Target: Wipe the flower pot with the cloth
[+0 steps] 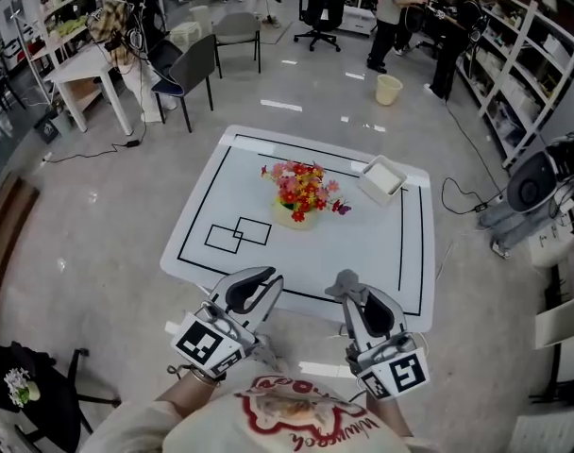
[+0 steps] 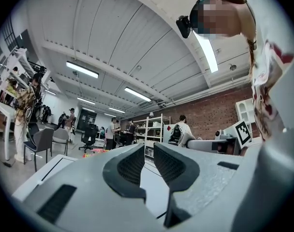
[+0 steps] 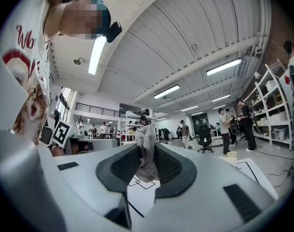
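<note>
Grey knitted cloth (image 3: 146,138) is pinched tight in my right hand-held gripper (image 3: 147,153), bunched up between the jaws. My left hand-held gripper (image 2: 148,150) is clenched on nothing. Both are at the near edge of the white table (image 1: 362,253). The cream flower pot (image 1: 299,218) with red and pink flowers stands mid-table, well apart from them.

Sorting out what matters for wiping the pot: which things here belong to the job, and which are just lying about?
Job: flower pot; cloth, clamped in the right tool.
Lying about: white box; yellow bucket; chair.
</note>
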### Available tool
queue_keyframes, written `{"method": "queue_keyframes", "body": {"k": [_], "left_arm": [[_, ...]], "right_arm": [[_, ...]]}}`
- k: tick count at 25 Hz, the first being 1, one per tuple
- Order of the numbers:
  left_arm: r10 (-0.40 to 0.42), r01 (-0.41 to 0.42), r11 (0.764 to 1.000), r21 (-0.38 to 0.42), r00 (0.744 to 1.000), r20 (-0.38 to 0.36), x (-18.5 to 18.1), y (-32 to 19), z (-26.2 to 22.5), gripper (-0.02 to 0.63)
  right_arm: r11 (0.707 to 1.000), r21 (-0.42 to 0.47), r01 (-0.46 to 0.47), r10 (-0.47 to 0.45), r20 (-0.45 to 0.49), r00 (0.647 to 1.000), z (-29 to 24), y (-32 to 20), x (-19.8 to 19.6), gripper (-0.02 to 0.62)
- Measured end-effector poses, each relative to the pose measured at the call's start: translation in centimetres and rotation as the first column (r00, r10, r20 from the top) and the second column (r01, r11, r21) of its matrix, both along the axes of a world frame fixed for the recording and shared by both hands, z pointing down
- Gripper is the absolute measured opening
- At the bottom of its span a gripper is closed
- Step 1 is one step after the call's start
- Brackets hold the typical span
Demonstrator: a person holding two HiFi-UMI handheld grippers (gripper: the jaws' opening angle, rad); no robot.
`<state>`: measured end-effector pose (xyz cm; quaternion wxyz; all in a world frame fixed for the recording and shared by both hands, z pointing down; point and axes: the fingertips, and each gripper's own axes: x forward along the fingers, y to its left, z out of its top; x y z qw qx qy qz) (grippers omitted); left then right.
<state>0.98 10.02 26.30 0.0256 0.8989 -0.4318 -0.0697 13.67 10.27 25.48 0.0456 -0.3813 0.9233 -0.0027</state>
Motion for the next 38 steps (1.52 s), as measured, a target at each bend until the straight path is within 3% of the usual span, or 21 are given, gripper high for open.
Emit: {"method": "queue_keyframes", "body": {"k": [14, 30, 38], "left_arm": [[-0.009, 0.009, 1.0, -0.013, 1.0, 0.01, -2.2, -5.6, 0.8, 0.063], [0.07, -0.07, 0.998, 0.01, 0.998, 0.005, -5.5, -18.1, -0.2, 0.063], [0.107, -0.107, 0.994, -0.004, 0.994, 0.002, -6.9, -21.9, 0.5, 0.063]], "right_arm": [[1.0, -0.011, 0.01, -0.01, 0.002, 1.0, 0.8, -5.5, -2.1, 0.083], [0.996, -0.003, -0.09, 0.09, -0.012, 0.996, 0.1, -16.4, -4.2, 0.083], [0.988, 0.02, -0.152, 0.152, -0.003, 0.988, -0.3, -19.5, -5.2, 0.083]]}}
